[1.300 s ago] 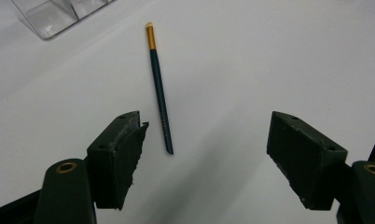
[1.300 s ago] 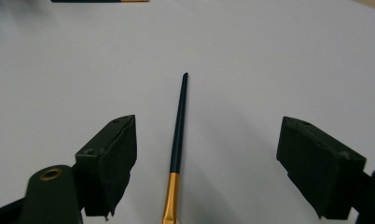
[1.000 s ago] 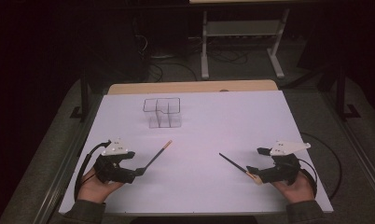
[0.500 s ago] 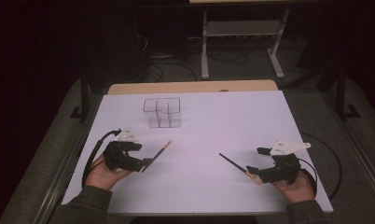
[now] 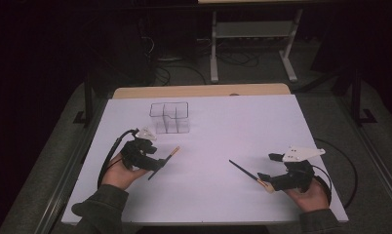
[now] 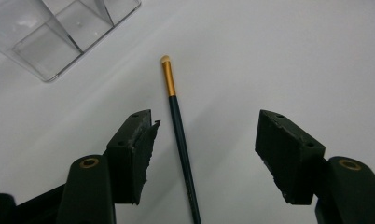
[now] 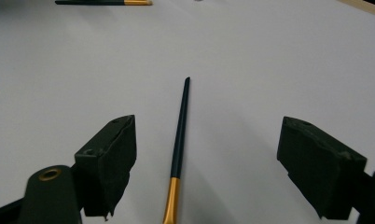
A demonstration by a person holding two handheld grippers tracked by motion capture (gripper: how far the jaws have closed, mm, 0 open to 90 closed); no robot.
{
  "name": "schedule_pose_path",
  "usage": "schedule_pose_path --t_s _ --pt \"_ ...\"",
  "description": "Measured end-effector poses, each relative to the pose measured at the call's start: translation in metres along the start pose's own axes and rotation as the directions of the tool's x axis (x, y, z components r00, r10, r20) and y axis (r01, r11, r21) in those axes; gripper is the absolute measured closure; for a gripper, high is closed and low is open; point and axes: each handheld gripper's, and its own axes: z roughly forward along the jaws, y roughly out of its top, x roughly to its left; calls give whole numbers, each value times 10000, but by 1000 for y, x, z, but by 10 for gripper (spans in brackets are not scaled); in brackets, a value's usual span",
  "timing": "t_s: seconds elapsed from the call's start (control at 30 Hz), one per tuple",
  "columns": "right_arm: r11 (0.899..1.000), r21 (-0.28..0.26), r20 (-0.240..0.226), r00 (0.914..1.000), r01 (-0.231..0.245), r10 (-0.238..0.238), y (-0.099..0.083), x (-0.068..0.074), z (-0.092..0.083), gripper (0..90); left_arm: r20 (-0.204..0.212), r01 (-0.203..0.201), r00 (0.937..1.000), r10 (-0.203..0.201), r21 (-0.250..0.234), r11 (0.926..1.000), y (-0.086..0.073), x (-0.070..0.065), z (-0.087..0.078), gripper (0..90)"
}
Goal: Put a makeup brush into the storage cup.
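Both sets of jaws apart, a brush lying between each, nothing gripped.

Your left gripper (image 6: 202,140) has been closing its jaws just now, but they're apart, and the left brush (image 6: 180,140) lies flat on the white worktop (image 5: 223,126) between them, nearer one pad, clear of both, gold ferrule and pale tip pointing away from you. Your right gripper (image 7: 209,163) has its jaws wide, the right brush (image 7: 178,149) between them untouched, ferrule end towards the gripper, dark handle tip pointing away. The clear divided organiser (image 5: 169,117) stands just past your left gripper (image 5: 157,163); your right gripper (image 5: 267,181) is well apart from it.
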Motion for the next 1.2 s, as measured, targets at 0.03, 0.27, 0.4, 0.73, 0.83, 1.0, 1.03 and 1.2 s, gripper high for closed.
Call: schedule_pose_path --t_s 0.03,0.27,0.4,0.73,0.83,1.0,1.03,1.2 --pt "10000 5 7 10000 -3 3 0 0 0 186 0 6 10000 -6 98 10000 1 0 1 376" --pt "10000 22 16 10000 18 -18 0 0 1 185 4 87 10000 -87 441 9990 8 6 10 406" --pt "10000 23 10 10000 39 -39 0 0 1 185 2 270 9996 -271 629 9977 10 8 14 429" --pt "10000 66 -32 10000 -14 14 0 0 1 185 -16 326 9995 -327 1239 9918 14 14 25 473" --pt "10000 70 -47 10000 0 1 0 0 1 185 4 344 9994 -348 1386 9898 15 15 30 480" --pt "10000 63 -71 10000 33 -33 0 0 1 184 7 388 9992 -394 1557 9870 15 16 34 499" --pt "10000 69 -74 10000 24 -24 0 0 1 184 -2 300 9995 -304 1581 9870 15 17 35 506" --pt "9999 103 -91 9999 79 -78 0 0 2 185 -38 362 9993 -361 1835 9824 14 18 38 529"
